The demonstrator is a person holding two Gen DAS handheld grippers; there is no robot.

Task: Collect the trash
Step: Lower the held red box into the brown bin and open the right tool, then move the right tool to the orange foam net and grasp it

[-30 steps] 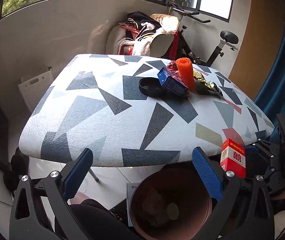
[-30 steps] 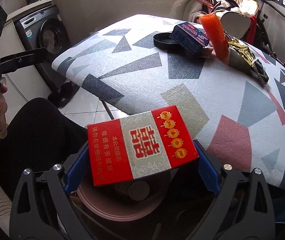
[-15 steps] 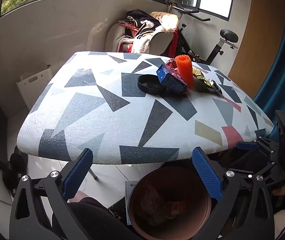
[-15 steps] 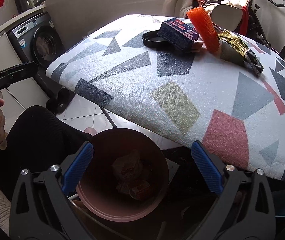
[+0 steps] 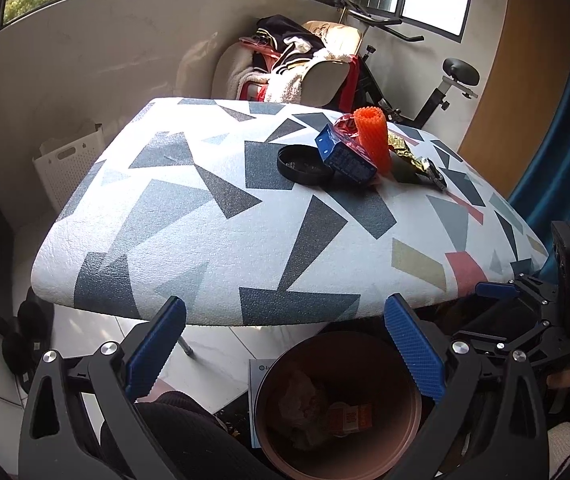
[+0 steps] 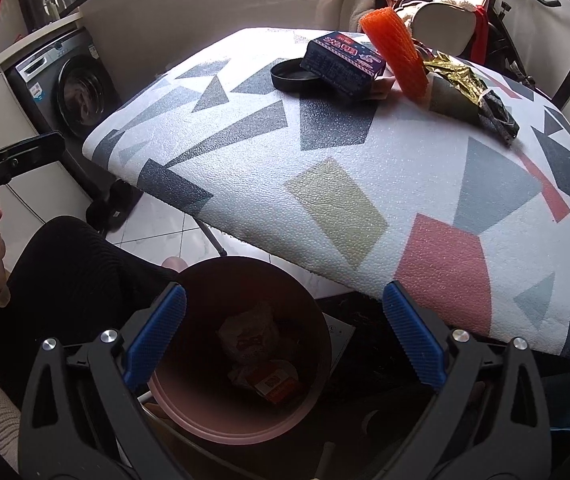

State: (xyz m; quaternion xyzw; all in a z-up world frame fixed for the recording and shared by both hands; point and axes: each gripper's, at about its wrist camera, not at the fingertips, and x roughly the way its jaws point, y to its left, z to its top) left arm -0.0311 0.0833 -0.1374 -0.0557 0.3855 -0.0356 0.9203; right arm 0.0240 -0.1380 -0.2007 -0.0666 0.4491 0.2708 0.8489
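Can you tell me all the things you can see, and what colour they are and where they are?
table: 1, white with grey, red and tan shapes, middle of the room
black lid: 1, black, far part of the table
blue box: 1, dark blue, resting partly on the lid
foam net sleeve: 1, orange, beside the box
gold wrapper: 1, gold and dark, right of the sleeve
bin: 1, pink-brown, on the floor under the near table edge
red packet: 1, red, inside the bin with crumpled trash
washing machine: 1, grey, left wall
exercise bike: 1, black, far corner
left hand-held gripper: 1, black with blue pads, open, empty
right hand-held gripper: 1, same colours, open above the bin
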